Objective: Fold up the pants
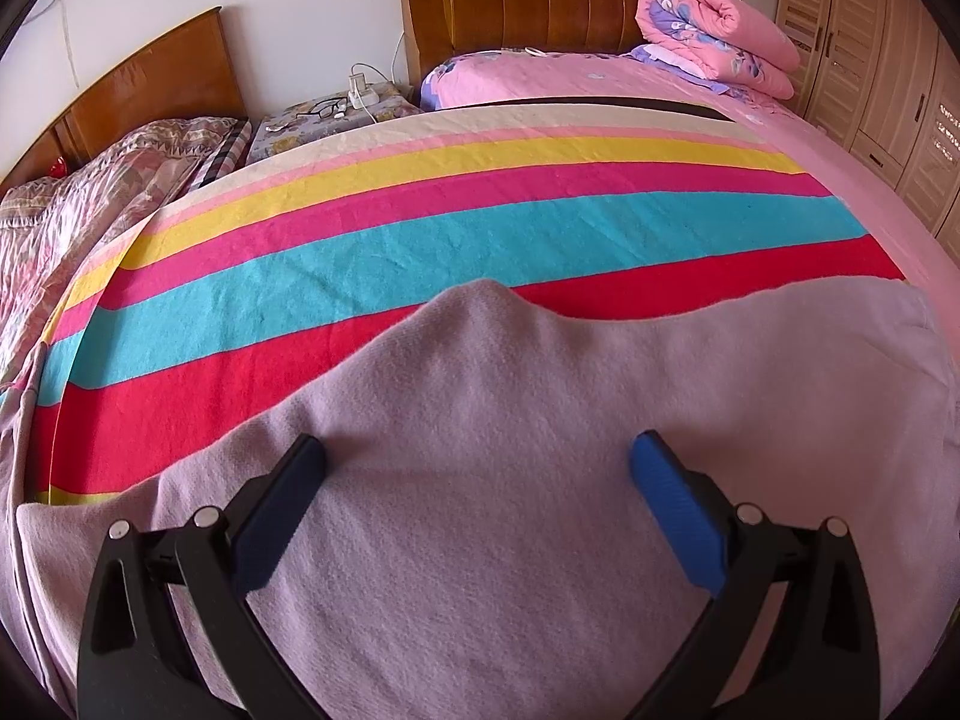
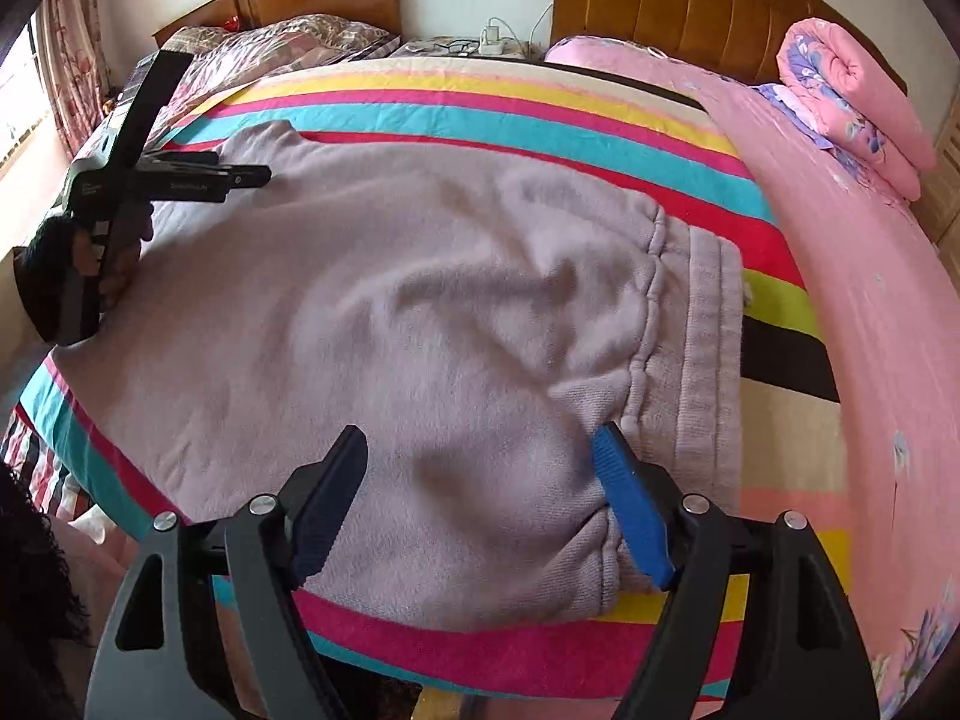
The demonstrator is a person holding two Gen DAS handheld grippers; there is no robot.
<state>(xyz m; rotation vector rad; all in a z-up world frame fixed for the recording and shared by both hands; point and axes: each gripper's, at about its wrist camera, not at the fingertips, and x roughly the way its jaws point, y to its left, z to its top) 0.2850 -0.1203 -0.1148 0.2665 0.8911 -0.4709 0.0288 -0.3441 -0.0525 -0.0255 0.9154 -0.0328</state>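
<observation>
Lilac pants (image 2: 372, 312) lie flat on a striped blanket (image 2: 540, 114) on the bed, the ribbed waistband (image 2: 708, 336) to the right. In the left wrist view the pants (image 1: 510, 480) fill the lower half. My left gripper (image 1: 477, 459) is open just above the cloth, holding nothing. It also shows in the right wrist view (image 2: 240, 175) at the pants' far left end. My right gripper (image 2: 480, 450) is open over the near edge beside the waistband, with the cloth between its fingers.
The striped blanket (image 1: 420, 228) covers a pink bed (image 1: 840, 192). A rolled pink quilt (image 1: 720, 30) lies at the headboard. A bedside stand with glasses and a charger (image 1: 336, 108) sits between two beds. Wardrobes (image 1: 888, 60) stand at right.
</observation>
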